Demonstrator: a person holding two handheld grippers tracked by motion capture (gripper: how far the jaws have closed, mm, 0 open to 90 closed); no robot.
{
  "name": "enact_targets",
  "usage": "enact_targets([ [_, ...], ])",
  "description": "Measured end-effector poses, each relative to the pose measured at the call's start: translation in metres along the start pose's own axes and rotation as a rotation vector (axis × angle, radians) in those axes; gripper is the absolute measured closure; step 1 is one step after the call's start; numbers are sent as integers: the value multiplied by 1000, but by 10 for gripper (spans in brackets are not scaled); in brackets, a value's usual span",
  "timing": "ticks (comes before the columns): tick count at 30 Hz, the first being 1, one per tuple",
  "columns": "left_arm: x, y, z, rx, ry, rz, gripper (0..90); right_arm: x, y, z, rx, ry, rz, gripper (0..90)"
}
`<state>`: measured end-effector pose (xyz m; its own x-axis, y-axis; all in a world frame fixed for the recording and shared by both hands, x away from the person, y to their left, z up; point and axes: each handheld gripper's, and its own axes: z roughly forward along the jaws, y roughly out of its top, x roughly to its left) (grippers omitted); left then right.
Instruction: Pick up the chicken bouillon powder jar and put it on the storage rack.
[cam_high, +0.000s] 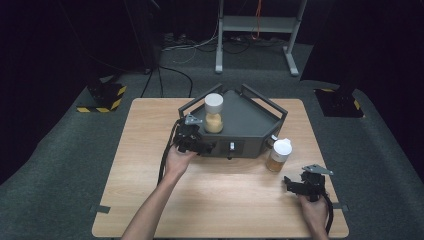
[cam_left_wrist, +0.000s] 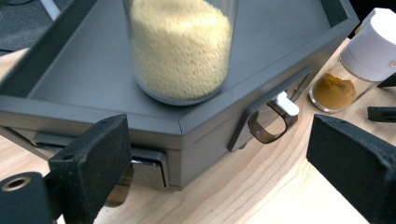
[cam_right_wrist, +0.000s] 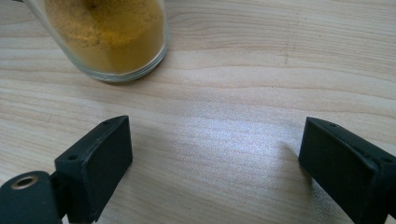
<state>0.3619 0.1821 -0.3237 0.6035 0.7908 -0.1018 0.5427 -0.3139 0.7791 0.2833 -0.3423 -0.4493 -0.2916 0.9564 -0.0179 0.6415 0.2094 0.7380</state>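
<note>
A glass jar of pale yellow grains (cam_high: 213, 115) with a white lid stands upright in the dark grey tray (cam_high: 250, 122). My left gripper (cam_high: 205, 146) is at the tray's front left corner, open, holding nothing. In the left gripper view its jaws (cam_left_wrist: 219, 158) stand wide before the tray wall (cam_left_wrist: 205, 135), with the grain jar (cam_left_wrist: 180, 51) just beyond. A second jar of orange-brown powder (cam_high: 278, 155) with a white cap stands on the table, right of the tray. My right gripper (cam_high: 291, 183) is open close in front of it; the jar's base (cam_right_wrist: 109, 37) is beyond its jaws (cam_right_wrist: 215, 154).
The wooden table (cam_high: 225, 200) has bare room in front and at the left. A brown latch with a white tab (cam_left_wrist: 275, 116) hangs on the tray's front wall. The tray has raised rails at the back. Cables and a stand's legs (cam_high: 255, 30) lie on the floor beyond.
</note>
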Motion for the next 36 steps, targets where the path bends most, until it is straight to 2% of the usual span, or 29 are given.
enact_targets([
  [8, -1, -11, 5, 15, 3, 7, 66, 0, 0, 0, 0, 0, 1, 93],
  [21, -1, -34, 13, 23, 2, -25, 66, 0, 0, 0, 0, -1, 1, 92],
  [23, -4, -38, 13, 15, 16, -21, 73, 0, 0, 0, 0, -1, 1, 92],
  [30, -5, -47, 19, 28, 10, -8, 73, 0, 0, 0, 0, -1, 1, 92],
  [36, -5, -55, 23, 29, 6, -21, 72, 0, 0, 0, 0, -1, 1, 92],
])
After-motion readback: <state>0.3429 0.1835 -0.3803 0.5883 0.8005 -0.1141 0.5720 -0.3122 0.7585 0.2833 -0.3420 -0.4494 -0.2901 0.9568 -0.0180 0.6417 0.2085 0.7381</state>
